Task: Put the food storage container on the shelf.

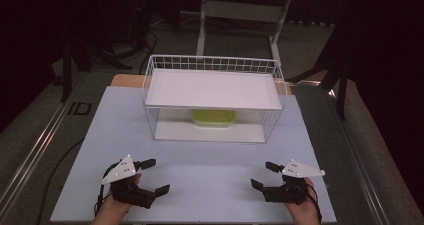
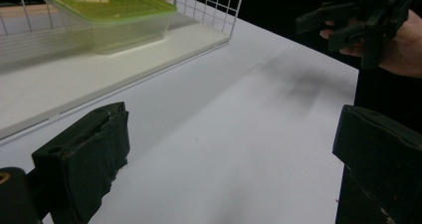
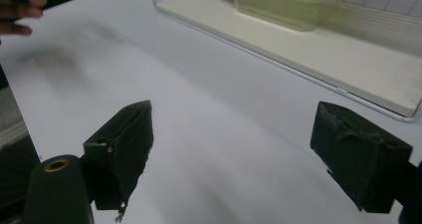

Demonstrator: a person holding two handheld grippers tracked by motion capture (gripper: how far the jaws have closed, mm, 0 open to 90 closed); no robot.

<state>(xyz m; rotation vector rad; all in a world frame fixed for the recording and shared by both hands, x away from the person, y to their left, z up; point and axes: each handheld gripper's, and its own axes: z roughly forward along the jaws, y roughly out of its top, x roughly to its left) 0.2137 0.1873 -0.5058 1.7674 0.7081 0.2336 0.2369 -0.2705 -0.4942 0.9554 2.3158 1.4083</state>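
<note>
Both hand-held tools, left gripper (image 1: 154,176) and right gripper (image 1: 263,175), gape wide and empty over the matte white surface (image 1: 210,180); beyond, a clear green-lidded box (image 1: 214,118) sits inside a white wire basket (image 1: 150,77).

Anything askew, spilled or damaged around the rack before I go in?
Nothing spilled or askew. The green-lidded container sits flat, lid on, on the wire rack's lower shelf. One oddity: the left gripper's finger padding looks frayed at its edge.
</note>
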